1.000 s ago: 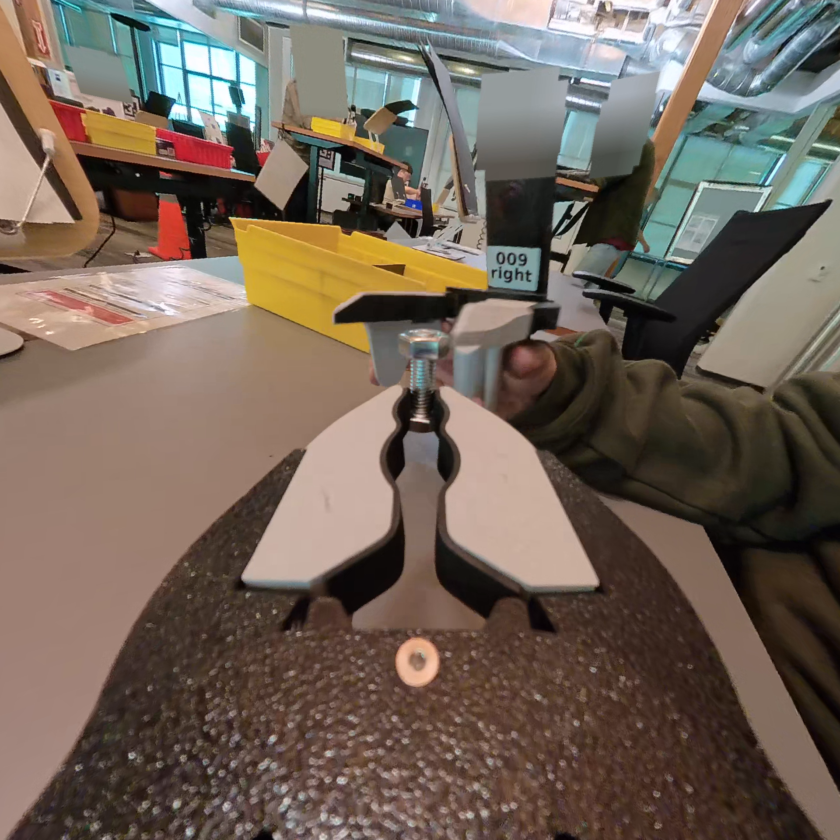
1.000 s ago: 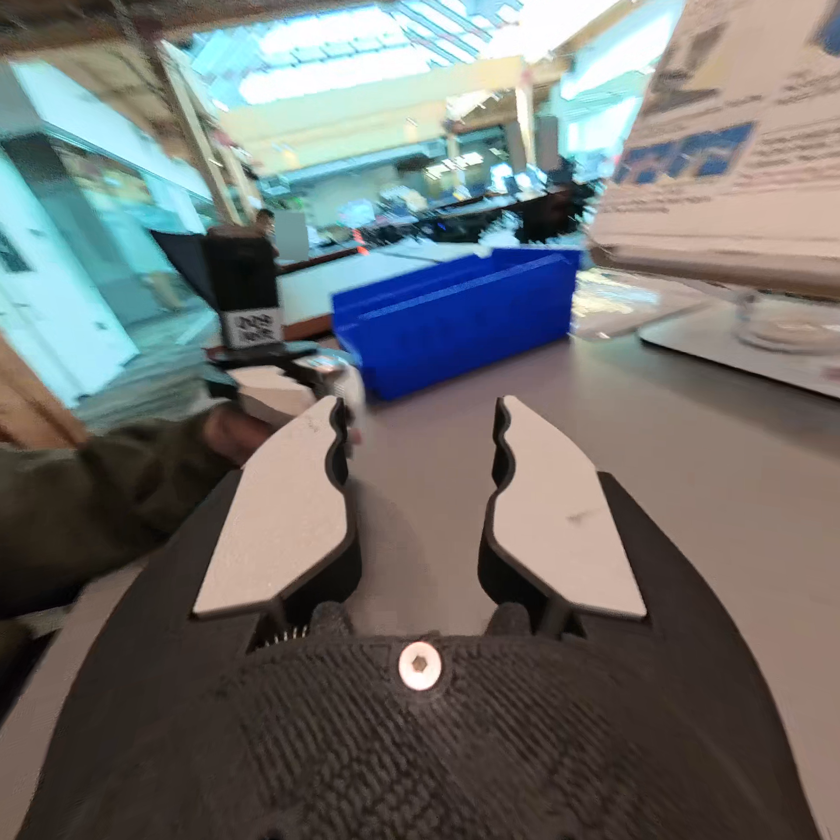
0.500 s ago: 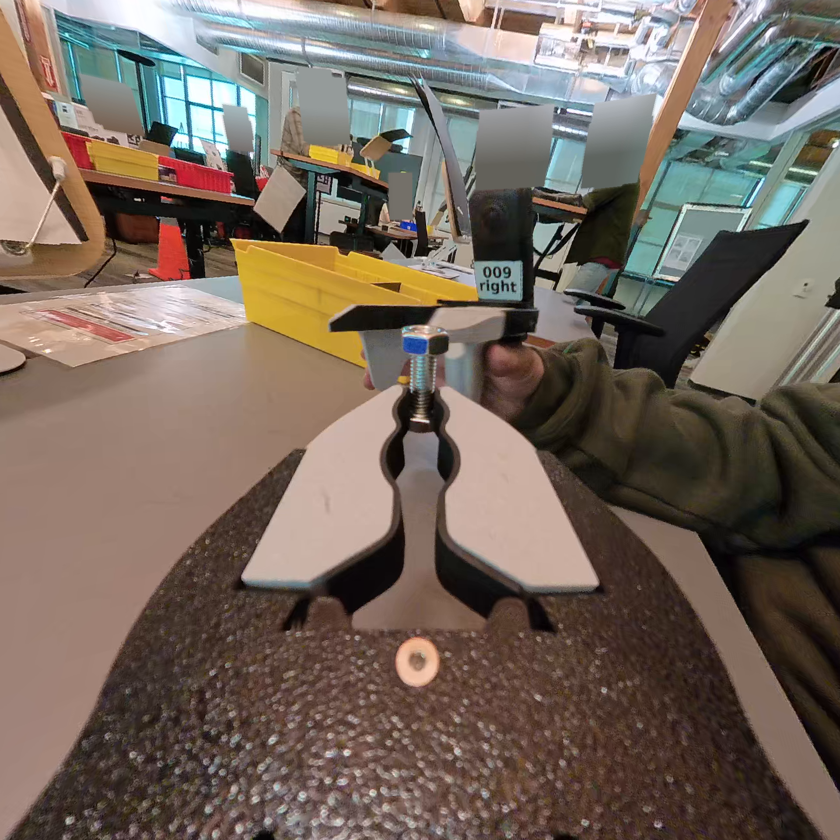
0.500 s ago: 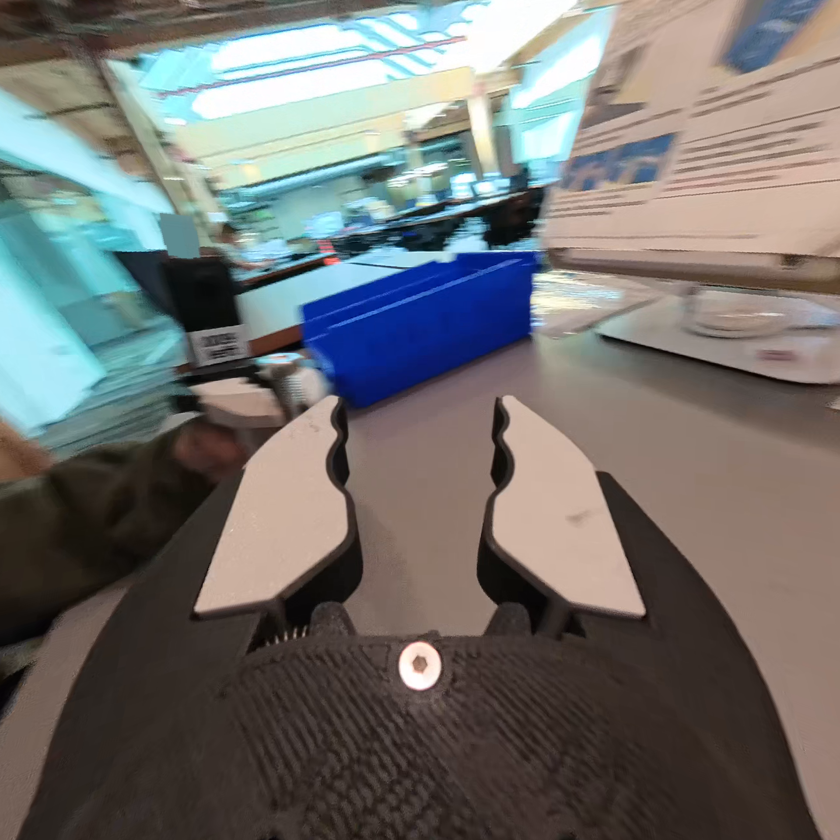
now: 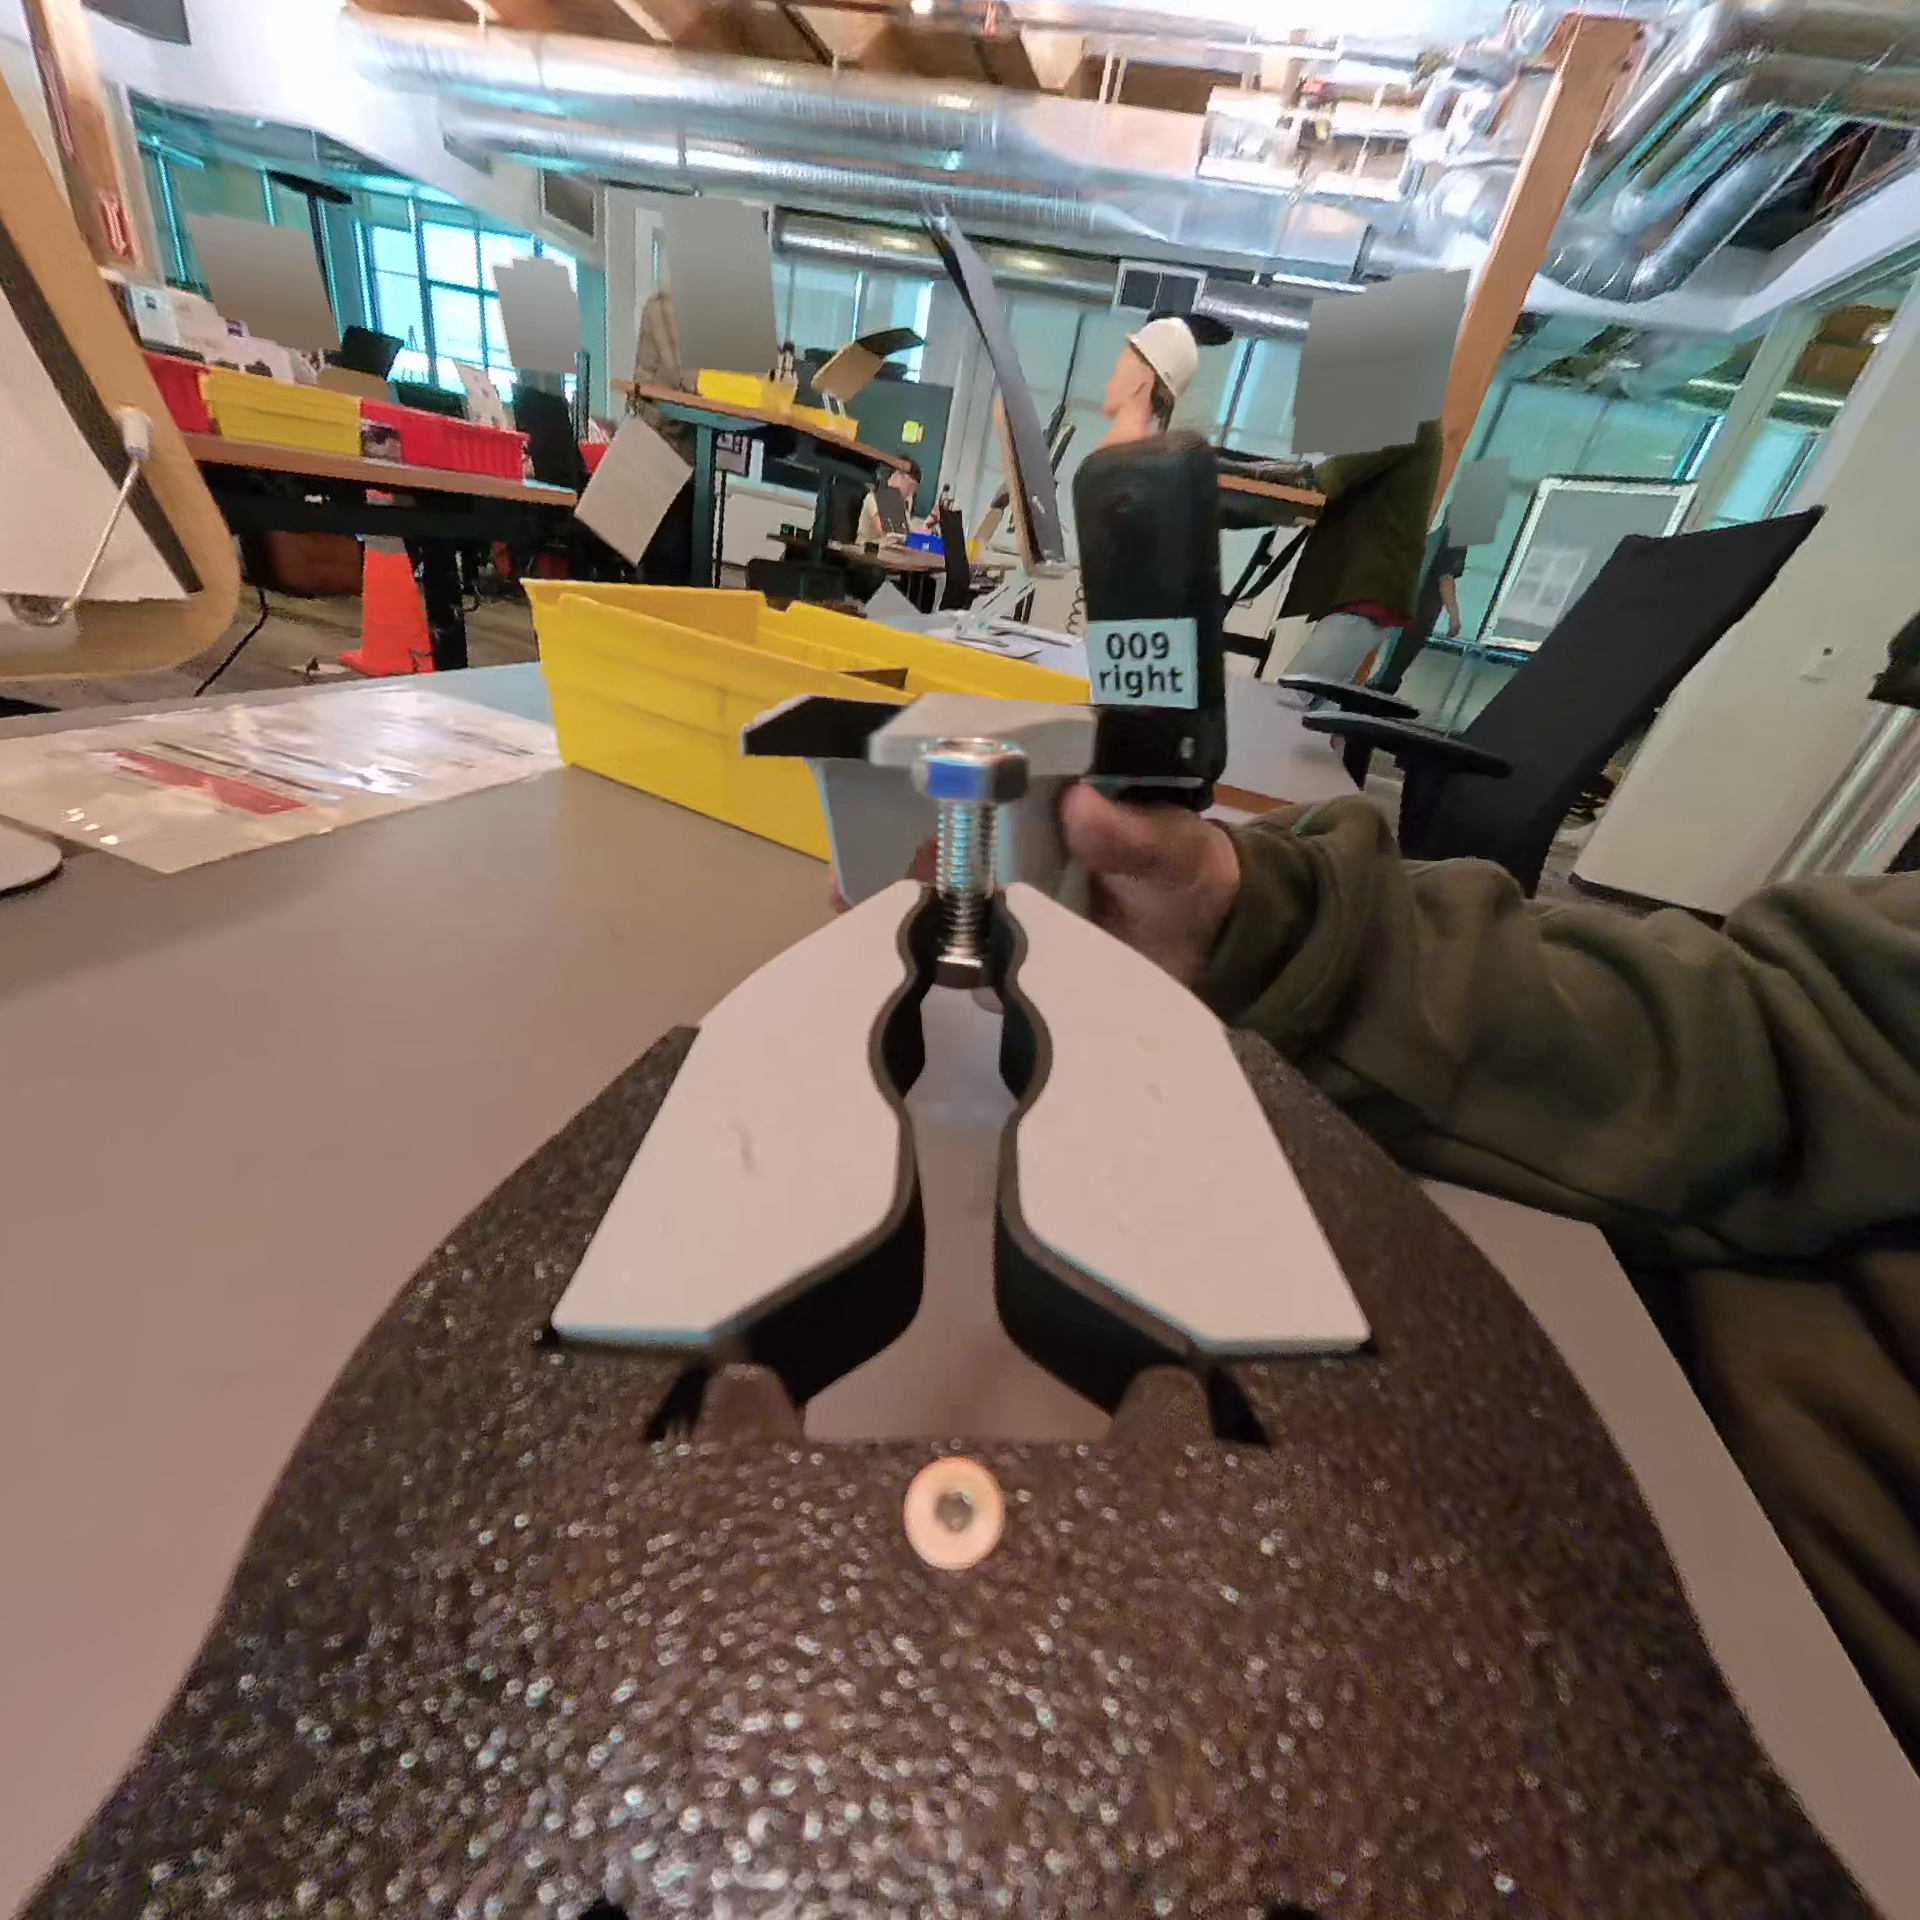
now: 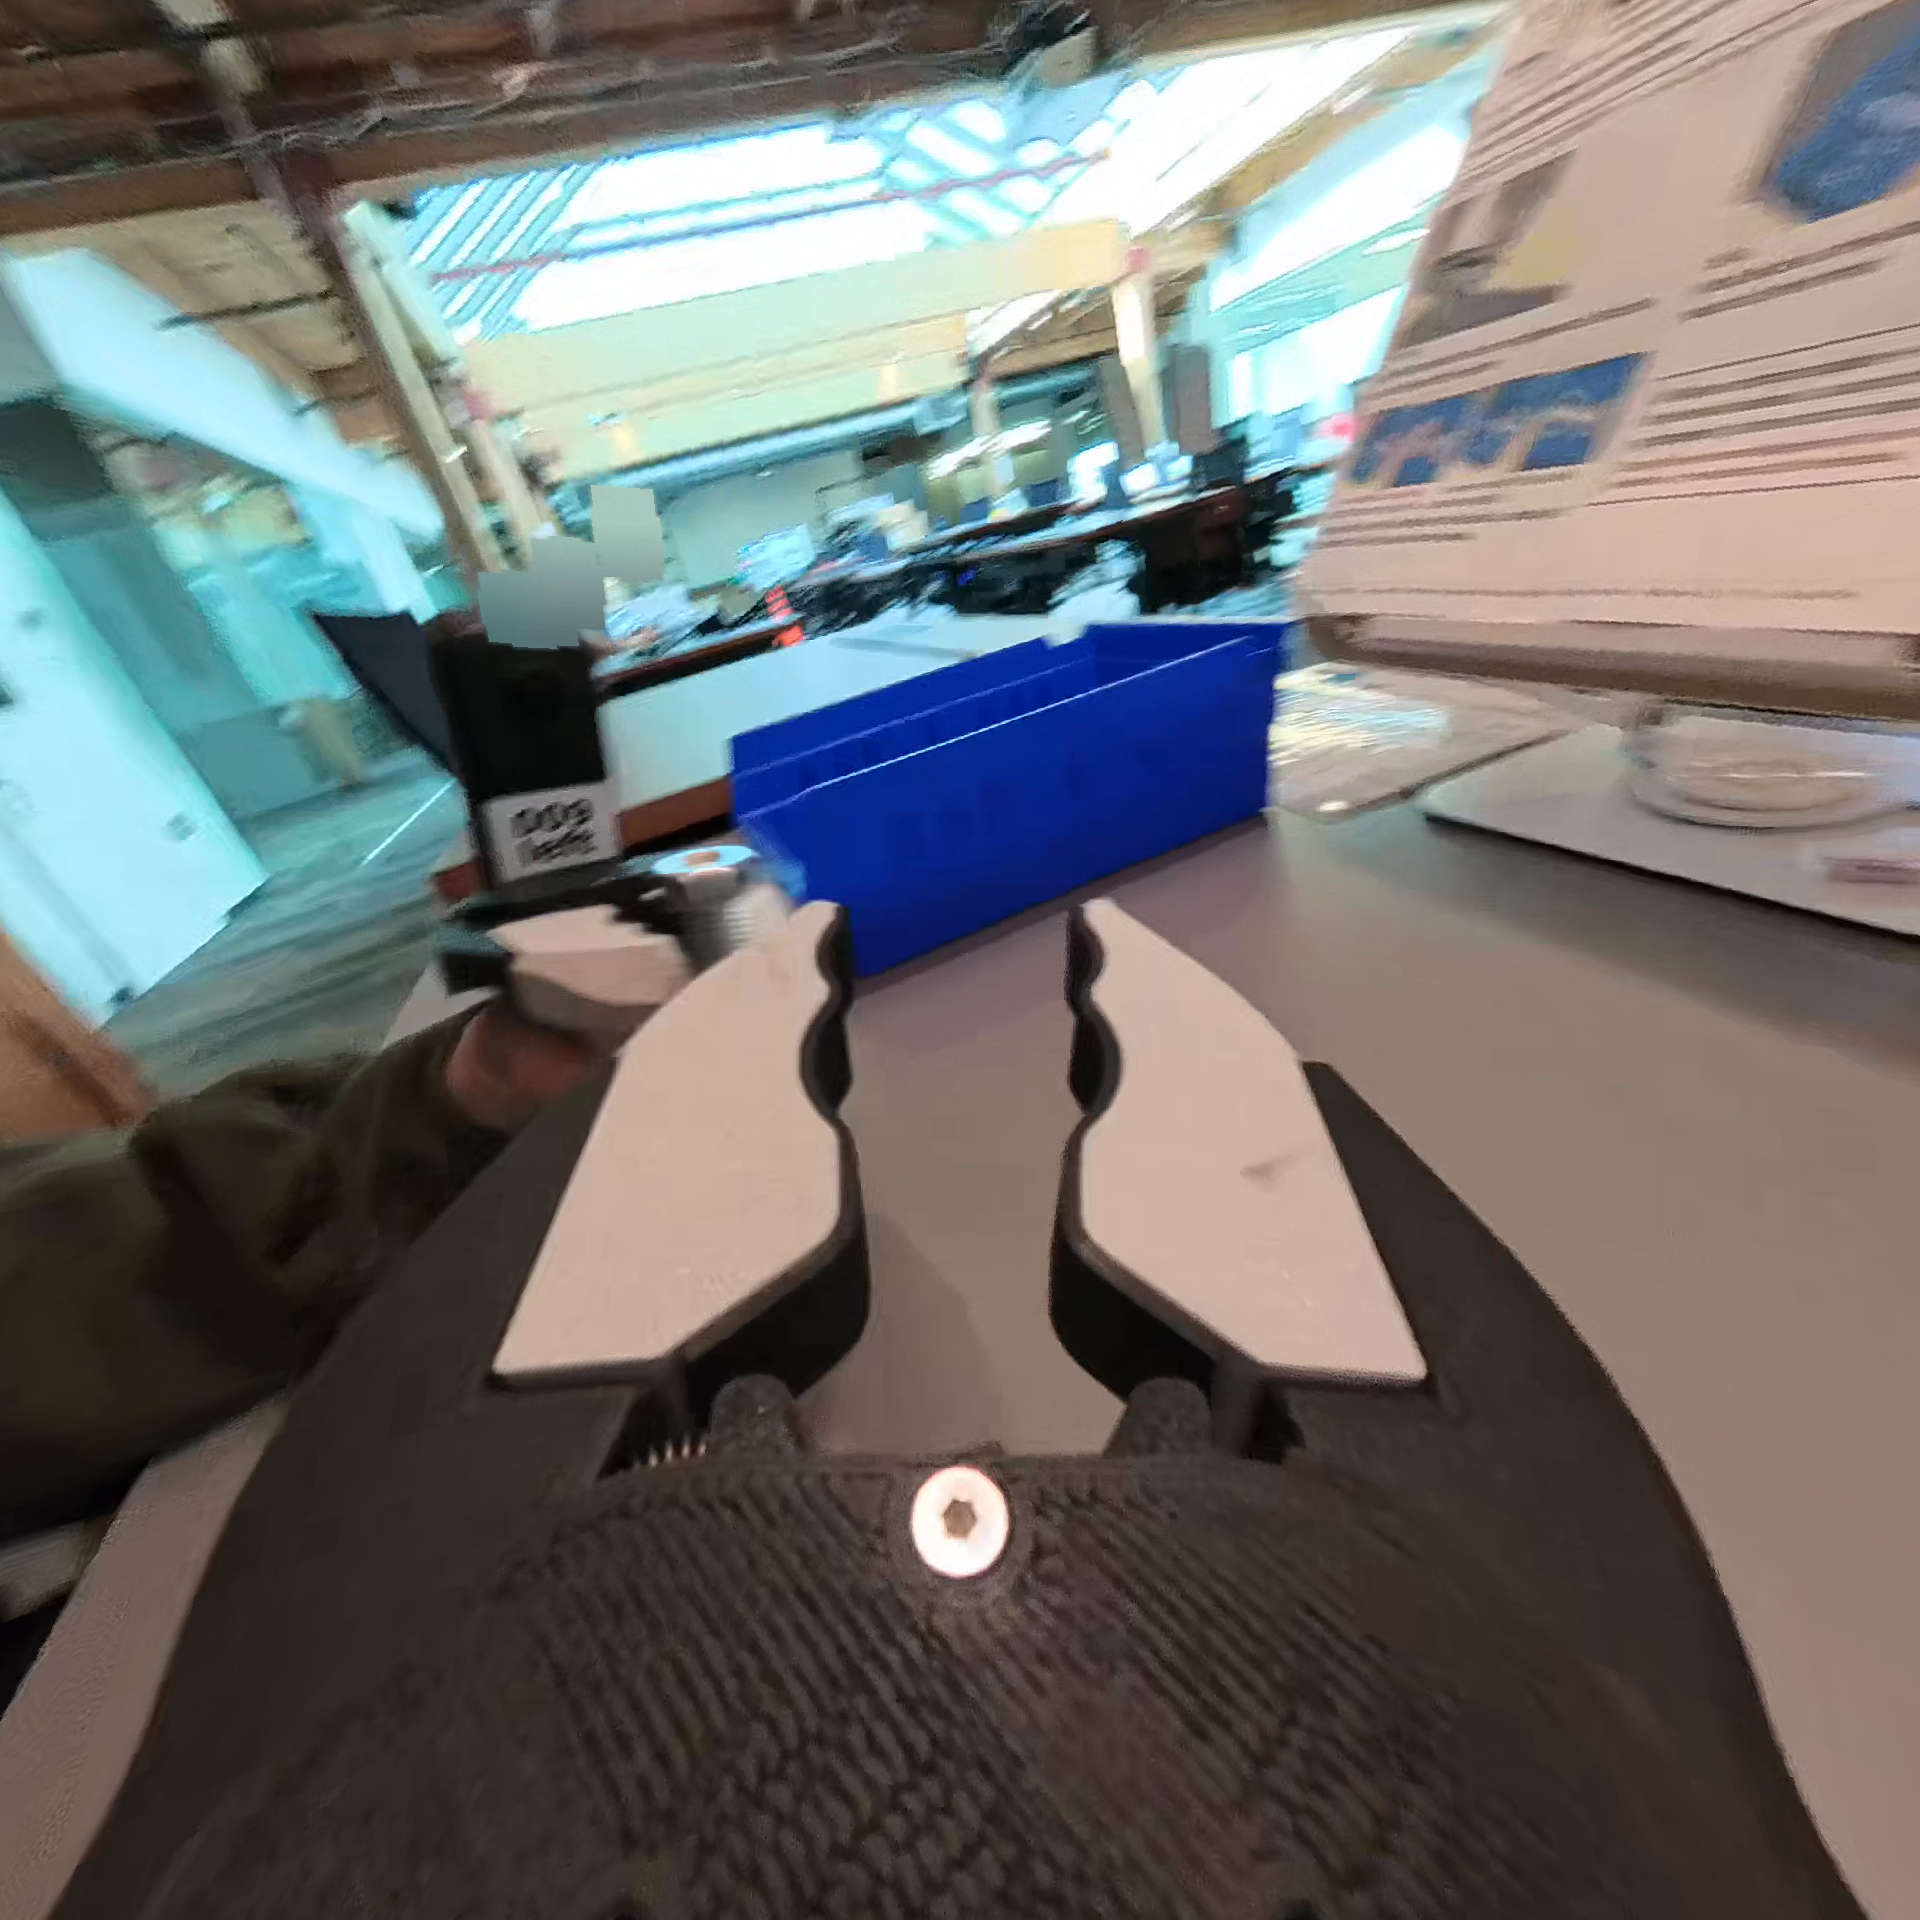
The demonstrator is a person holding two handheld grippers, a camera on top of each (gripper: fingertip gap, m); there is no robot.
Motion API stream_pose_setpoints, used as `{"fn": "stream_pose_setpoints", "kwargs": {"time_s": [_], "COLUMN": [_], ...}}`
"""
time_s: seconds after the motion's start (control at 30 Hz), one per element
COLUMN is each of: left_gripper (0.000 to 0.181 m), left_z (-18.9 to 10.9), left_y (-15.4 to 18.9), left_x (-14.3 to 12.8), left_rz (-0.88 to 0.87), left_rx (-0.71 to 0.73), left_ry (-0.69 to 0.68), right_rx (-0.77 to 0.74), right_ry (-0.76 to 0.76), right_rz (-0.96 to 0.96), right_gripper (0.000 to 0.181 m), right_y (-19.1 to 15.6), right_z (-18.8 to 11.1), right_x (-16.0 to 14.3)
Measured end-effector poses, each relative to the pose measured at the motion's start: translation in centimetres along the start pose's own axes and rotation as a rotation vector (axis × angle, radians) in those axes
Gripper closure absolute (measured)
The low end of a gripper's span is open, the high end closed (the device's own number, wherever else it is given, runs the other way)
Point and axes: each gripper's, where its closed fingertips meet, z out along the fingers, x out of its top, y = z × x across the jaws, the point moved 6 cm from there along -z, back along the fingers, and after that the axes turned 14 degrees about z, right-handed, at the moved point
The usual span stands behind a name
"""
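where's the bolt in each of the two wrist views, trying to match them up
Left wrist view: the bolt stands upright at centre, its lower thread clamped between the left gripper fingertips, head up.
Right wrist view: the bolt sits left of centre, blurred, beside the tip of the right gripper's left finger.
Shared landmark: the grey table under both grippers.

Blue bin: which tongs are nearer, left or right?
Right. The right tongs are open, pointing at the blue bin just beyond their tips. The left tongs, shut on the bolt, sit beside the bin's near end, slightly farther off.
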Motion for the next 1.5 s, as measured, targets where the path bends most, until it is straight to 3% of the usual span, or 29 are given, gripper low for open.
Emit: {"fn": "stream_pose_setpoints", "kwargs": {"time_s": [0.07, 0.13, 0.33, 0.57, 0.6, 0.63, 0.67, 0.7, 0.93, 1.2, 1.4, 1.47, 1.5], "left_gripper": [0.172, 0.172, 0.172, 0.173, 0.172, 0.172, 0.172, 0.172, 0.172, 0.172, 0.172, 0.172, 0.172], "left_z": [0.1, 0.3, 0.7, 0.5, 0.3, 0.1, 0.1, 0.1, 0.5, 0.6, 0.3, 0.1, 0.1], "left_y": [0.0, 0.1, 0.6, 0.3, 0.2, 0.3, 0.2, 0.1, 0.6, 0.6, 0.4, 0.3, 0.3], "left_x": [0.0, -0.1, -0.3, -0.2, -0.1, 0.0, 0.1, 0.0, -0.1, -0.2, 0.0, 0.1, 0.1], "left_rz": [0.000, 0.013, 0.051, 0.029, 0.022, 0.021, 0.018, 0.014, 0.042, 0.045, 0.026, 0.020, 0.017], "left_rx": [0.002, -0.005, -0.022, -0.003, -0.005, -0.016, -0.007, -0.003, -0.030, -0.035, -0.023, -0.023, -0.021], "left_ry": [-0.007, -0.022, -0.066, -0.045, -0.023, 0.002, 0.009, 0.005, -0.028, -0.035, -0.007, 0.014, 0.014], "right_rx": [-0.033, 0.041, 0.160, 0.127, 0.110, 0.048, -0.038, -0.078, 0.218, 0.200, 0.162, 0.105, 0.099], "right_ry": [0.033, 0.008, -0.002, -0.017, -0.015, -0.003, 0.011, 0.014, 0.028, -0.035, -0.031, -0.005, -0.004], "right_rz": [0.042, 0.048, -0.032, -0.017, -0.021, -0.019, -0.023, -0.025, -0.012, -0.053, -0.067, -0.075, -0.078], "right_gripper": [0.130, 0.124, 0.126, 0.125, 0.126, 0.145, 0.151, 0.135, 0.134, 0.146, 0.143, 0.155, 0.151], "right_y": [1.2, 0.6, -2.7, -2.1, -1.8, -1.0, 0.2, 1.0, -3.0, -3.5, -3.0, -2.1, -1.9], "right_z": [-0.8, -0.9, 0.7, 0.7, 0.5, 0.1, -0.3, -0.7, -0.3, 0.8, 0.4, -0.1, -0.2], "right_x": [0.5, 0.4, -0.3, -0.5, -0.2, 0.1, 0.4, 0.5, 0.6, -0.7, -0.2, 0.2, 0.3]}}
